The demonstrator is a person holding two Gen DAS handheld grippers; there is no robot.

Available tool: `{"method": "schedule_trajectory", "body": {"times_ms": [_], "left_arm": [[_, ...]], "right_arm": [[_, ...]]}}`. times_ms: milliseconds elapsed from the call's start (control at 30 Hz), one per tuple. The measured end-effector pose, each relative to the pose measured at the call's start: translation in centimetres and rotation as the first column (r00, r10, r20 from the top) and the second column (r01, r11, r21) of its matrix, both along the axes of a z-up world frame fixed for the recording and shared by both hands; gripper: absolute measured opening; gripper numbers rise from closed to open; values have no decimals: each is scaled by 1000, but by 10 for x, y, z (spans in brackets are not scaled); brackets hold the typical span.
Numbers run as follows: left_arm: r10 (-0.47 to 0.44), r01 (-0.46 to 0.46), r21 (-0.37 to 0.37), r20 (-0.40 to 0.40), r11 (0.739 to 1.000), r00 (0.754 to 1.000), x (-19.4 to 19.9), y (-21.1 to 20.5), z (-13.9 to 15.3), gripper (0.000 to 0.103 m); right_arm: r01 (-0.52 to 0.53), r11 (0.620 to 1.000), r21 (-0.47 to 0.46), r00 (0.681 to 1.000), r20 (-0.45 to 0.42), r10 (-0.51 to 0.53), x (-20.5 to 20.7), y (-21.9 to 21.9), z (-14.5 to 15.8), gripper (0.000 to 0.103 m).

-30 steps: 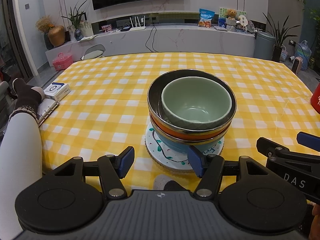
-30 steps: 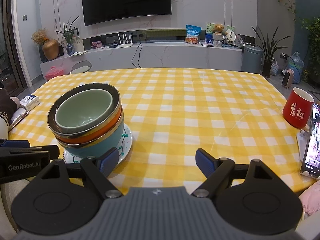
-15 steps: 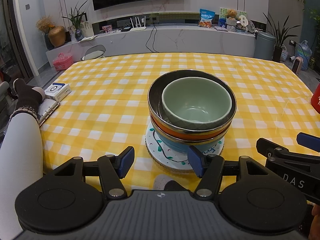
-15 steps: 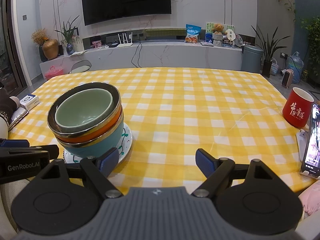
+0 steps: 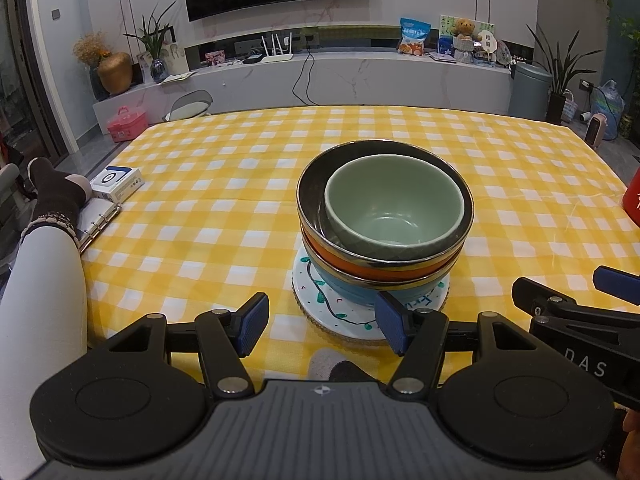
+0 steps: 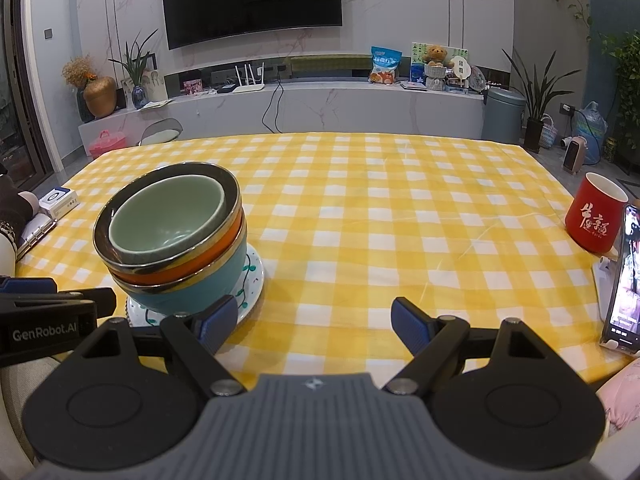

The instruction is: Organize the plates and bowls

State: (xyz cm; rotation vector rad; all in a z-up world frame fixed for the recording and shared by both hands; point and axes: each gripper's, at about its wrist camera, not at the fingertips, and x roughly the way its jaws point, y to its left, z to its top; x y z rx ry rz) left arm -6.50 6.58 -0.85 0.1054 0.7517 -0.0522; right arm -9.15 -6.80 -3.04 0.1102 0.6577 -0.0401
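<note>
1. At the far left edge of the table, a small white box (image 5: 116, 179) with a blue round mark lies flat beside an open ring binder (image 5: 98, 224) with metal rings.
2. The table (image 5: 224, 216) is covered in a smooth cloth of yellow and white checks.
3. The left gripper (image 5: 322, 326) hangs just off the near table edge, empty, its jaws spread wide. Its fingers are black plastic with ribbed blue pads (image 5: 253, 329).
4. Just ahead of it stands the stack of dishes, near the front of the table. At the bottom is a round white plate (image 5: 320, 308) painted with a green vine, lying on a woven mat (image 5: 316, 324) whose rim shows around it.
5. On the plate sits a glossy blue bowl (image 6: 192, 294) with a gold rim. Nested in it is an orange bowl (image 6: 224, 254), then a dark shiny bowl (image 5: 310, 196), and innermost a pale green bowl (image 5: 394, 206), round, smooth and empty.
6. The right gripper (image 6: 310, 324) also hovers at the near edge, right of the stack, jaws spread and holding nothing; one blue pad appears in front of the plate rim, and contact cannot be judged.
7. Far right, a red mug (image 6: 594, 216) with white characters stands upright, empty as far as can be seen, next to a phone (image 6: 622, 280) propped up with its screen lit.
</note>
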Motion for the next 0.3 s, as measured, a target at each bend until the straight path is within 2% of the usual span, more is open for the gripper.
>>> {"method": "schedule_trajectory", "body": {"times_ms": [300], "left_arm": [[-1,1,1,9,1000,1000,-1,-1,2,72]], "right_arm": [[1,1000,-1,1000,-4,-1,0,0,0,83]]}}
